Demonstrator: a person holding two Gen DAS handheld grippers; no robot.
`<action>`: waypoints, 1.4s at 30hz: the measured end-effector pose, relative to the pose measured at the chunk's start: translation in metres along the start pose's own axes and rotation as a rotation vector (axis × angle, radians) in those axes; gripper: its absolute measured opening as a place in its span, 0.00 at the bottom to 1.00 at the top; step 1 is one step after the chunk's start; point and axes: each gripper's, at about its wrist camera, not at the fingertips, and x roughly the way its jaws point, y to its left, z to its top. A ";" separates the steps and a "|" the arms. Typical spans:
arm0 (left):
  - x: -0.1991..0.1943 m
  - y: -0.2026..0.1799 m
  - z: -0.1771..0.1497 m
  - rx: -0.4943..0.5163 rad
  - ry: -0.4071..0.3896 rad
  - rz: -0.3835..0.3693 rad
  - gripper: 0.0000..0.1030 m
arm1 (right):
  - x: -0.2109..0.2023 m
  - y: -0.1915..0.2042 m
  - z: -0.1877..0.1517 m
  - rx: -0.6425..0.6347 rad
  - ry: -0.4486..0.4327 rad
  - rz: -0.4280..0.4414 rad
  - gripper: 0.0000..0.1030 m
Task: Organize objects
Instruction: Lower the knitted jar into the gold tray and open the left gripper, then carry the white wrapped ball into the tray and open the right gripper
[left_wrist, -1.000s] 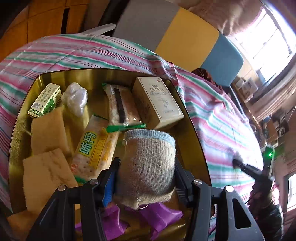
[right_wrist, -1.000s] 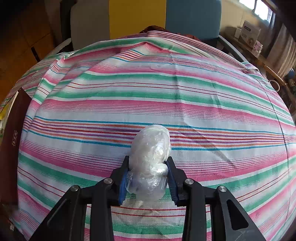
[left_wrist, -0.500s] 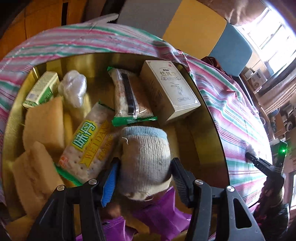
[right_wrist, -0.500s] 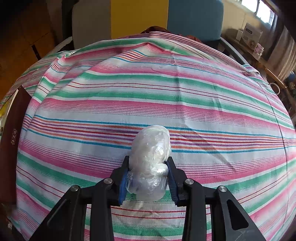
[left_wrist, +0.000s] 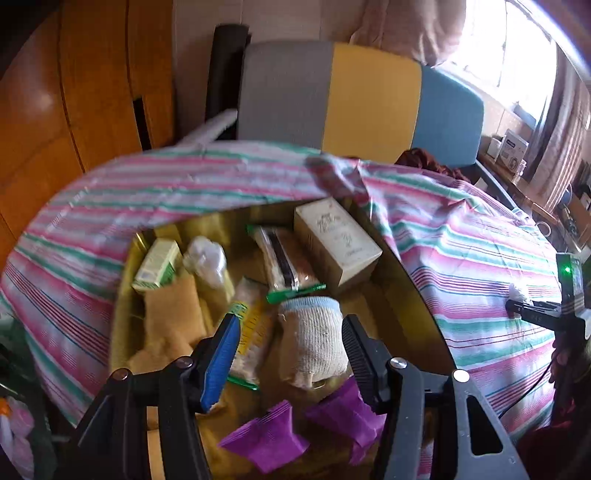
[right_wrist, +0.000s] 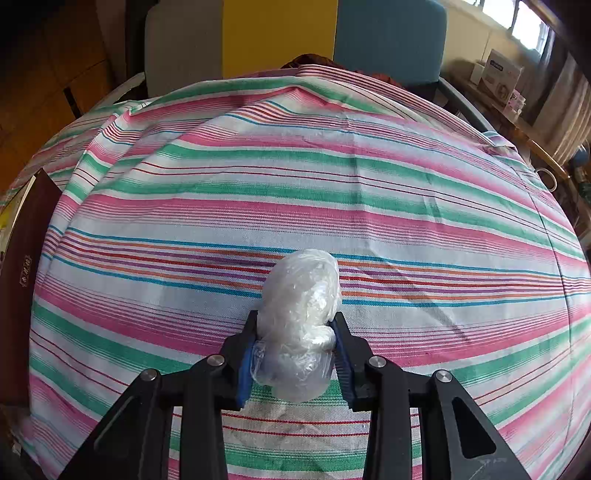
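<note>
Striped cloth covered the counter. On it, the right tongs gripped a crumpled plastic bundle. The left tongs had just been opening; the rolled sock lay free between their jaws in the gold tray.

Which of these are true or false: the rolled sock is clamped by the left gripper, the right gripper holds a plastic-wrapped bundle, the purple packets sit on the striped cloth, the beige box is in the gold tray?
1. Left gripper clamps the rolled sock: false; it lies free between open jaws.
2. Right gripper holds the plastic-wrapped bundle: true.
3. Purple packets lie on the striped cloth: false; they are in the gold tray.
4. Beige box is in the tray: true.
</note>
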 end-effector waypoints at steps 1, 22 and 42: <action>-0.006 -0.001 0.000 0.007 -0.016 0.004 0.56 | 0.000 0.000 0.000 -0.001 -0.001 -0.001 0.36; -0.035 0.011 -0.016 -0.010 -0.069 -0.042 0.58 | -0.083 0.118 0.009 -0.116 -0.139 0.199 0.35; -0.038 0.048 -0.020 -0.099 -0.090 -0.033 0.58 | -0.082 0.282 -0.005 -0.381 -0.096 0.267 0.37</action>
